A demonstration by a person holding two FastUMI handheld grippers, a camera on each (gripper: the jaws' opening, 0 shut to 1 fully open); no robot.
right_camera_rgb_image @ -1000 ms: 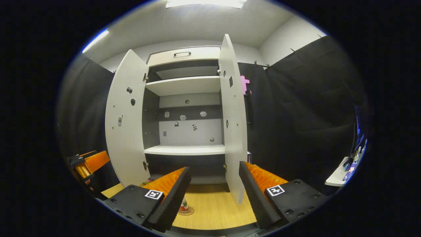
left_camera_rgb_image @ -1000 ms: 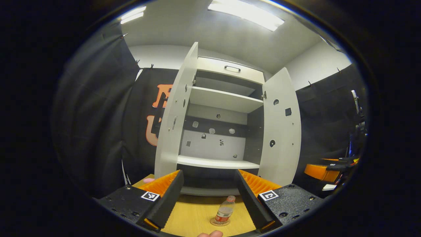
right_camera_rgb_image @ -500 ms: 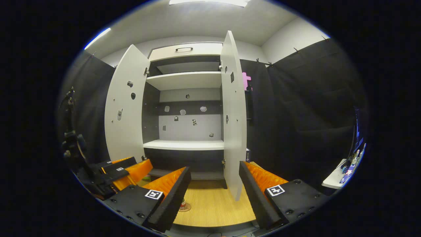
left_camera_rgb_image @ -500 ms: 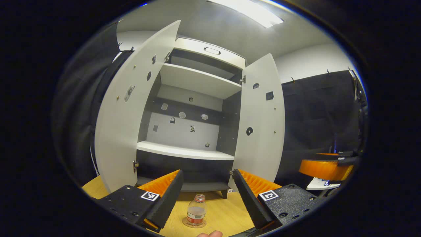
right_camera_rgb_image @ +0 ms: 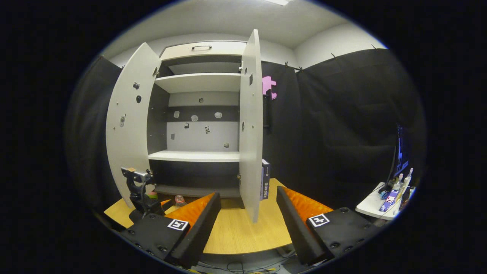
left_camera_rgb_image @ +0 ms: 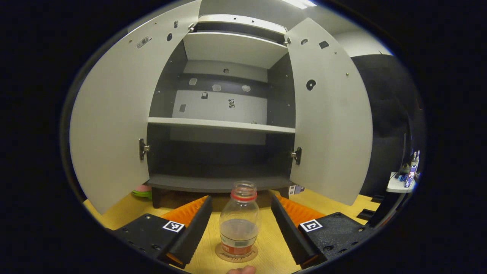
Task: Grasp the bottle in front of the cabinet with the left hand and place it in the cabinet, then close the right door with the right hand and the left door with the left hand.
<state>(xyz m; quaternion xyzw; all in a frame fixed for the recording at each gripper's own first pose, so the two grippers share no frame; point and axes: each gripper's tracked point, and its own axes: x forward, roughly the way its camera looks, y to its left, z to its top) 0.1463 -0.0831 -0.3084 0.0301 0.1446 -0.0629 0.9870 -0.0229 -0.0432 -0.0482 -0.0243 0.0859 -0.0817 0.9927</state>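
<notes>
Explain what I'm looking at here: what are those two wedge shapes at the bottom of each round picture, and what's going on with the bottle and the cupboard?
There is no robot here. A person holds a two-fingered grabbing tool in each hand, and a small wide-angle camera rides on each tool. The wedges are that tool's own jaws.

In the left gripper view, the left gripper is open, with the bottle standing upright between its jaws on a round coaster on the wooden table. Nothing is held yet. Behind it stands the cabinet, with its left door and right door both swung open.

In the right gripper view, the right gripper is also open, holding nothing, and looks at the same cabinet from farther right.
</notes>
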